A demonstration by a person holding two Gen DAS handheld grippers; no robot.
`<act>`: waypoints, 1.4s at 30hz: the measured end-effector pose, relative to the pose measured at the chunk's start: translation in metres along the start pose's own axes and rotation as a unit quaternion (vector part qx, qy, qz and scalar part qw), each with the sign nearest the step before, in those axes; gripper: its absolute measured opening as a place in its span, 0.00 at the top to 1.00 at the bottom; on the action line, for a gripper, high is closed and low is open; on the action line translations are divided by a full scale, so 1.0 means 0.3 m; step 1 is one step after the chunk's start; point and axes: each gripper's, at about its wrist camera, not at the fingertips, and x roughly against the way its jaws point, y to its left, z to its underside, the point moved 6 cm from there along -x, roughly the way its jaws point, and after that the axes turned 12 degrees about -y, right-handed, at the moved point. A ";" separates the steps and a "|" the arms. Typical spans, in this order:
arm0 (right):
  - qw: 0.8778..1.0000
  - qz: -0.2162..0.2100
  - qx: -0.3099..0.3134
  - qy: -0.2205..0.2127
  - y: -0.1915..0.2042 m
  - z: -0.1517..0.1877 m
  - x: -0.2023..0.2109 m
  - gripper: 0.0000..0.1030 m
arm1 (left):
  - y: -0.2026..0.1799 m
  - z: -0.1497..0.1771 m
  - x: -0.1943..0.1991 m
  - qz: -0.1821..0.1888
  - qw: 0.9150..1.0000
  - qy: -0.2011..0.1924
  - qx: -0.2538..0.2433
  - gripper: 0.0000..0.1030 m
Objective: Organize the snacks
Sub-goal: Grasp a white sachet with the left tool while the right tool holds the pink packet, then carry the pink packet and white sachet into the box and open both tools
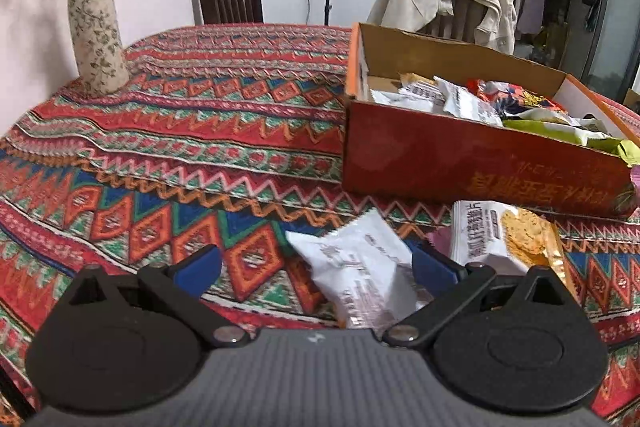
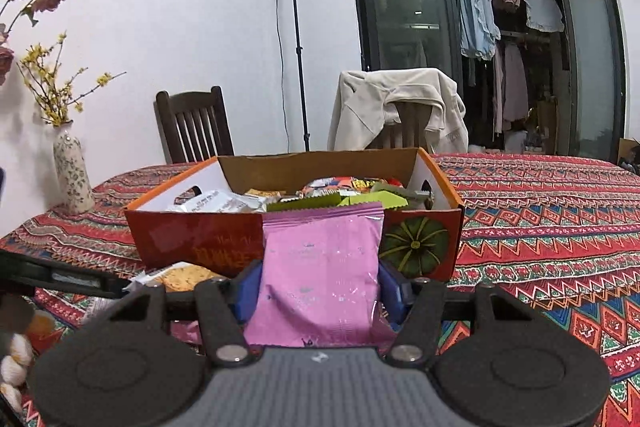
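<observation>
A: Step in hand, as I read it: carry to the box. The right gripper [image 2: 319,293] has its blue pads closed about halfway against both sides of a pink snack packet [image 2: 322,267], which stands upright between them, clear of the tablecloth [image 2: 540,227].

B: Where is the box relative to it?

A: Straight ahead and a little below packet-top level: an open red cardboard box [image 2: 200,239], already holding several wrapped snacks. Gripper points slightly downward toward its near wall.

B: Next move?

A: Judgement only: lift enough for the packet's lower edge to clear the near wall, advance over the opening, then release. The packet is soft, so it could sag or slip.

B: Left side?

A: Left gripper [image 1: 316,267] stands wide open, tilted down at the table, holding nothing. A white snack packet [image 1: 360,271] lies between its fingers, toward the right-hand one; pads not pressing it. Ahead and to the right lies a white-and-orange cracker packet [image 1: 508,239], just before the box [image 1: 440,163]. Probably the next picks.
</observation>
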 end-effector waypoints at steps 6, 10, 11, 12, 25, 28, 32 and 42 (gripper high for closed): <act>1.000 -0.010 0.003 -0.008 0.010 -0.004 0.014 0.42 | -0.038 0.014 -0.021 -0.011 1.000 0.004 -0.022 0.00; 1.000 -0.015 0.006 -0.013 0.016 -0.007 0.023 0.42 | -0.009 0.014 -0.018 -0.016 1.000 0.006 -0.021 0.00; 1.000 -0.015 0.007 -0.014 0.019 -0.008 0.023 0.42 | 0.003 0.014 -0.015 -0.018 1.000 0.006 -0.021 0.00; 1.000 -0.016 0.008 -0.014 0.018 -0.008 0.027 0.42 | 0.017 0.014 -0.012 -0.021 1.000 0.006 -0.020 0.00; 1.000 -0.021 0.013 -0.016 0.032 -0.006 0.030 0.42 | 0.014 0.038 0.041 -0.010 1.000 -0.004 -0.024 0.11; 0.999 -0.023 0.014 -0.019 0.036 -0.008 0.031 0.42 | 0.006 0.046 0.061 -0.001 1.000 -0.010 -0.026 0.22; 0.999 -0.023 0.014 -0.018 0.038 -0.007 0.034 0.42 | 0.006 0.041 0.085 0.025 0.999 -0.021 -0.013 0.45; 1.000 -0.025 0.010 -0.016 0.038 -0.008 0.035 0.42 | 0.026 0.019 0.125 0.043 0.998 -0.051 0.000 0.54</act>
